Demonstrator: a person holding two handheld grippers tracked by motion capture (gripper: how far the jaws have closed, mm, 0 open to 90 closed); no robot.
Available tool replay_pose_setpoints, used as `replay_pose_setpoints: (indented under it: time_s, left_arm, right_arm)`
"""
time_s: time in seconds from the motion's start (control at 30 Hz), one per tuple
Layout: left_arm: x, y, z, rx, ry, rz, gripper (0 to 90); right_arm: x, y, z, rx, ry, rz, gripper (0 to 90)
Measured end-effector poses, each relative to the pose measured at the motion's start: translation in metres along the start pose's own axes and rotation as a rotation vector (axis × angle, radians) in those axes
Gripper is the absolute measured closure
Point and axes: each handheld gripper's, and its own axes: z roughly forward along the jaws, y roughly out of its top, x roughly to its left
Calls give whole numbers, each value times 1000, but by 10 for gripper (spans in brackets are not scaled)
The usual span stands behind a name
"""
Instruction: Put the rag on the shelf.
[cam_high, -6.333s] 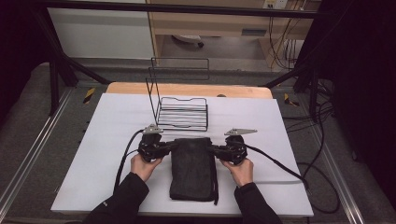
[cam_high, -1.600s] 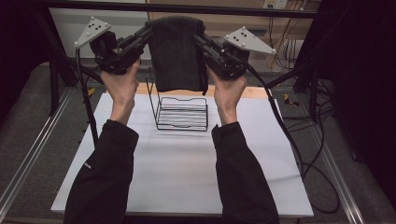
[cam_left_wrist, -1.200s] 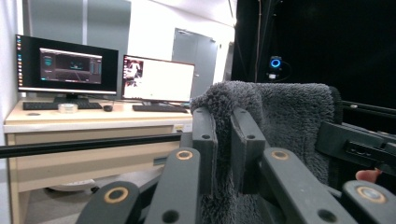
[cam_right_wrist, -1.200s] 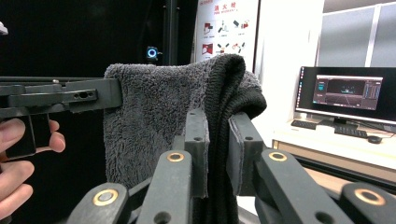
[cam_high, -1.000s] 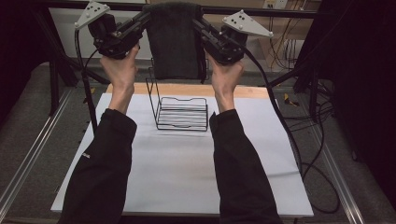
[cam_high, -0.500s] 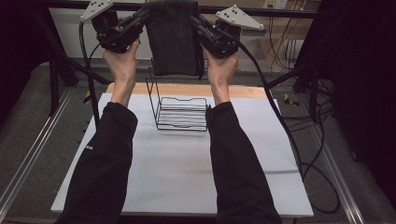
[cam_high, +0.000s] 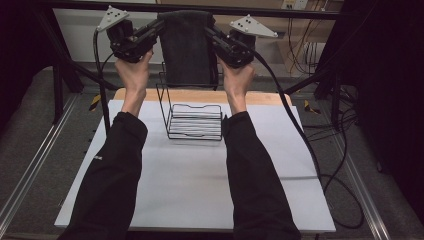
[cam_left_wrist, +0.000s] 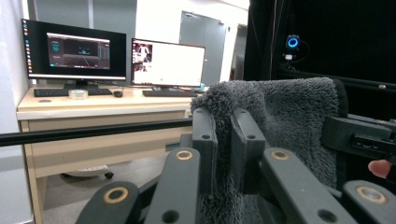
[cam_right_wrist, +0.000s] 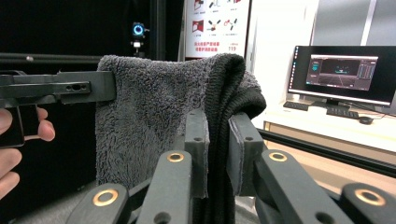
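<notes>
I hold a dark towel (cam_high: 186, 47) up in the air, above the far edge of the tabletop (cam_high: 190, 185). My left gripper (cam_high: 159, 27) is clamped on its top left corner, my right gripper (cam_high: 209, 31) on its top right corner; in each gripper view my two black jaws pinch the fluffy cloth between them. The towel hangs straight down, its lower edge just over the tall back of the wire rack (cam_high: 195, 120), which stands near the far edge.
</notes>
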Motion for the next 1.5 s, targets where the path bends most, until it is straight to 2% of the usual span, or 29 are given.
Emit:
replay_pose_setpoints:
  time_s: [0.13,0.23,0.4,0.6,0.93,1.2,1.3,1.5]
  left_arm:
    - [0,-7,-2,7,-19,1,811]
    - [-1,-13,-3,21,-36,19,811]
    - [-2,-23,-7,34,-58,32,811]
    - [-3,-29,-13,47,-81,40,811]
    - [-4,-34,-22,55,-91,47,811]
    - [-4,-43,-20,82,-92,57,811]
    - [-5,-45,-23,77,-93,77,811]
    - [-8,-48,-30,69,-109,79,811]
  right_arm:
    - [0,-7,-5,9,3,-4,800]
    - [0,-14,-10,21,1,-10,799]
    - [-3,-27,-18,29,8,11,799]
    - [-2,-37,-24,35,13,9,799]
    - [5,-41,-29,49,16,-28,798]
    - [3,-52,-29,65,15,-25,798]
    - [3,-55,-32,60,22,-24,797]
    - [8,-58,-39,44,29,-55,795]
